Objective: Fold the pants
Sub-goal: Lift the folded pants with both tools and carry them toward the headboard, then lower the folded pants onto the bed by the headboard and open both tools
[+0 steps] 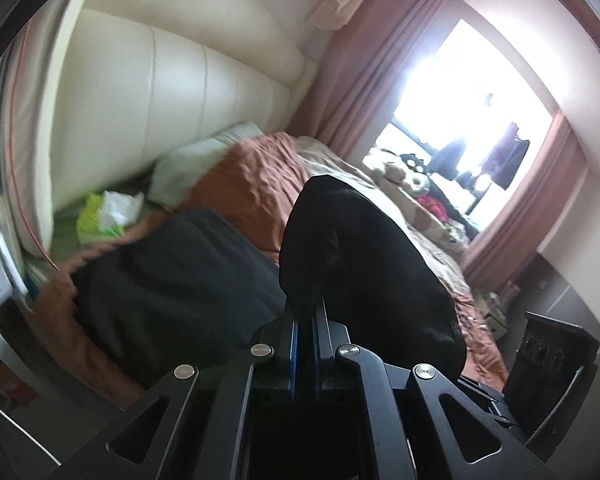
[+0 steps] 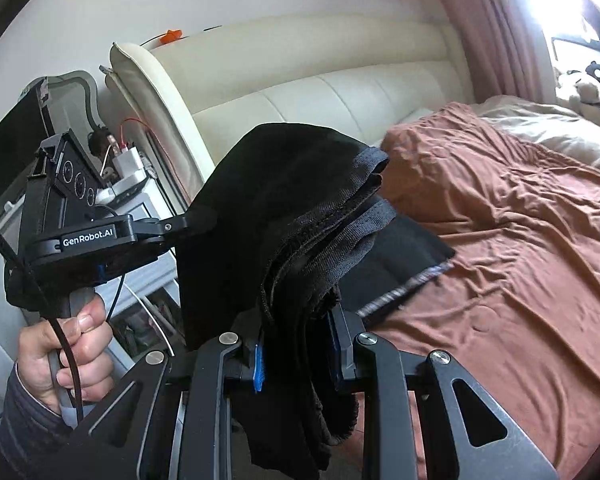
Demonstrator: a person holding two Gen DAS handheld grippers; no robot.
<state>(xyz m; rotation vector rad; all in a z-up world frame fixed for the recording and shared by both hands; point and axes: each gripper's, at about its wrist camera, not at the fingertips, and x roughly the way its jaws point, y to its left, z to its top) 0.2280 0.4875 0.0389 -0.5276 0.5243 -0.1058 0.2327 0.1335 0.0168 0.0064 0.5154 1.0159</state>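
Both tongs are clamped on the black pants (image 2: 284, 216): left tongs (image 1: 305, 304) at lower centre, right tongs (image 2: 296, 344) above the bed (image 2: 520, 240).

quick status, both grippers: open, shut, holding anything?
Left gripper: jaws shut on the black pants.
Right gripper: jaws shut on a thick bunch of the same pants.

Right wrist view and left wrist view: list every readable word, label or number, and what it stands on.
"GenRobot.AI": white lettering on the black body of the left hand-held gripper, right wrist view.
Pale patterned band on the black pants lying on the rust-brown bedspread: too blurred to read.
Left wrist view: no readable text.
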